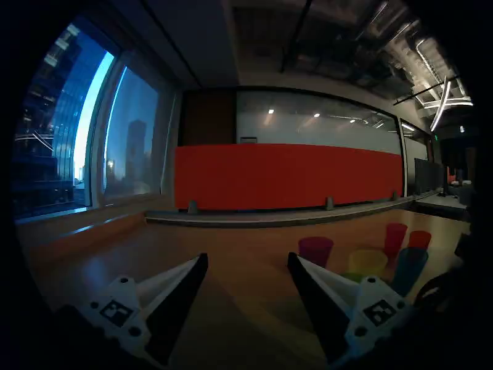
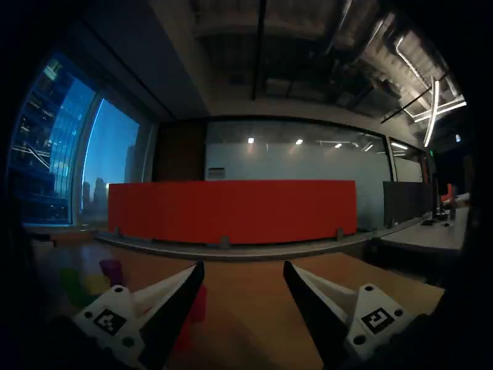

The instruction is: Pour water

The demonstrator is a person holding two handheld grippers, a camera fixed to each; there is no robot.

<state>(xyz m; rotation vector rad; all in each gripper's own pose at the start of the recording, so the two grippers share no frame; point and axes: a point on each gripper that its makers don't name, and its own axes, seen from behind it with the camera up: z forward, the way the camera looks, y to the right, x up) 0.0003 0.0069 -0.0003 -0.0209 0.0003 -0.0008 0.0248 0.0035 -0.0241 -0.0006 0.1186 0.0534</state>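
Observation:
Several coloured plastic cups stand on a wooden table (image 1: 246, 259). In the left gripper view a purple cup (image 1: 315, 250), a yellow cup (image 1: 368, 261), a blue cup (image 1: 409, 269) and two red cups (image 1: 395, 238) cluster ahead to the right. My left gripper (image 1: 246, 262) is open and holds nothing, low over the table, with the purple cup just past its right finger. My right gripper (image 2: 243, 268) is open too, with nothing between its fingers. In the right gripper view a purple cup (image 2: 111, 271), a yellow cup (image 2: 97, 283) and a red cup (image 2: 197, 303) sit by its left finger.
A red partition (image 1: 286, 176) runs along the table's far edge, with a glass wall behind it. Large windows (image 1: 74, 142) fill the left side. Another desk with dark monitors (image 2: 403, 202) stands to the right. The room is dim.

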